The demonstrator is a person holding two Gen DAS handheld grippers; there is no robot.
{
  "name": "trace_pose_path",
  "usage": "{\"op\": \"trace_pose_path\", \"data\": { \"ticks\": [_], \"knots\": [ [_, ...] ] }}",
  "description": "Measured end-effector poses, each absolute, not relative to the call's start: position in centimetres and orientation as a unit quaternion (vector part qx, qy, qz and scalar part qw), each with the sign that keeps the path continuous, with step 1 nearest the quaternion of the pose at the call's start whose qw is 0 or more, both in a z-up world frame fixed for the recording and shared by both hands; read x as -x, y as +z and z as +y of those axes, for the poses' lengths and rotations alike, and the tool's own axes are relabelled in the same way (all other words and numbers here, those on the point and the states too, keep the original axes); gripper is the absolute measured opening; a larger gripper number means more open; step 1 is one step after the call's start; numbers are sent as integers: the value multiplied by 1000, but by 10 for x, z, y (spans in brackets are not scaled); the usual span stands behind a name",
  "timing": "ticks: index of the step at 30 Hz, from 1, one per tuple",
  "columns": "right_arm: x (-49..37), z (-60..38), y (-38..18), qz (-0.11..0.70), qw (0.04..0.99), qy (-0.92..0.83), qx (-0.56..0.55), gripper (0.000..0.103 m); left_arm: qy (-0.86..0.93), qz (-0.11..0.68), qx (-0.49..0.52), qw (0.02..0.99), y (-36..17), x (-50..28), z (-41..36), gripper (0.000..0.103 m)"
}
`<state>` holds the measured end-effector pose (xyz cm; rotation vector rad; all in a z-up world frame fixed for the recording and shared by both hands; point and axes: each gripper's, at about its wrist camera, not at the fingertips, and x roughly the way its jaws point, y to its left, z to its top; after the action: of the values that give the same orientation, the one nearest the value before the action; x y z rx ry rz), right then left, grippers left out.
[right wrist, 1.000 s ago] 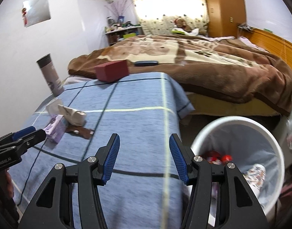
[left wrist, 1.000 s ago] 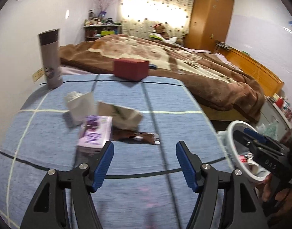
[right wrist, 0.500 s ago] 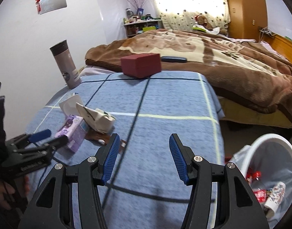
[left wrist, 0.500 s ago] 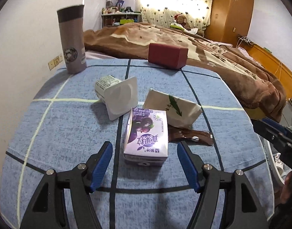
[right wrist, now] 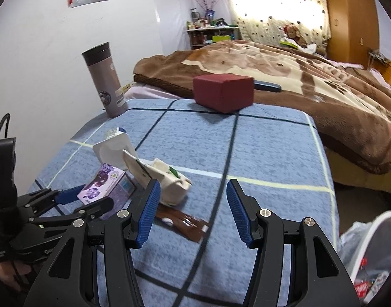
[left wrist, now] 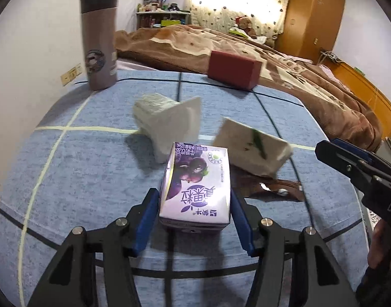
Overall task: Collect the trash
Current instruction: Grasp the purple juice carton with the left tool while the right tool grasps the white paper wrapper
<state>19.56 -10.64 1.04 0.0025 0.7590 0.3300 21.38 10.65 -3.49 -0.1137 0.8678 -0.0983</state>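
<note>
A purple milk carton [left wrist: 196, 186] lies on the blue checked tablecloth [left wrist: 67, 168]. My left gripper [left wrist: 195, 220] has closed in around it, blue pads at both of its sides. Behind it lie a white yogurt cup [left wrist: 167, 122] on its side, a crumpled white carton [left wrist: 251, 148] and a brown wrapper [left wrist: 272, 192]. In the right wrist view my right gripper [right wrist: 193, 212] is open and empty, above the cloth just right of the white carton [right wrist: 162, 176] and the wrapper [right wrist: 182, 222]. The purple carton [right wrist: 103, 184] sits between the left gripper's fingers [right wrist: 67, 195].
A grey thermos [left wrist: 99, 38] stands at the table's far left and a dark red box [left wrist: 234, 69] at its far edge. A bed with a brown blanket [right wrist: 297, 69] lies beyond. A white trash bin [right wrist: 372, 263] with rubbish stands at the lower right.
My left gripper moved forward onto the purple carton and narrowed around it. My right gripper swung left from over the bin to above the table, still open.
</note>
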Motion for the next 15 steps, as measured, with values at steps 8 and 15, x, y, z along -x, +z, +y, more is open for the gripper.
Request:
{"op": "trace_pose_path", "data": {
  "ticks": [8, 15],
  "knots": [
    [-209, -85, 1, 372, 906, 202, 4, 55, -28, 419, 81, 904, -36, -204, 138, 58],
    [-206, -69, -10, 395, 894, 208, 23, 55, -28, 416, 87, 905, -35, -204, 143, 58]
  ]
}}
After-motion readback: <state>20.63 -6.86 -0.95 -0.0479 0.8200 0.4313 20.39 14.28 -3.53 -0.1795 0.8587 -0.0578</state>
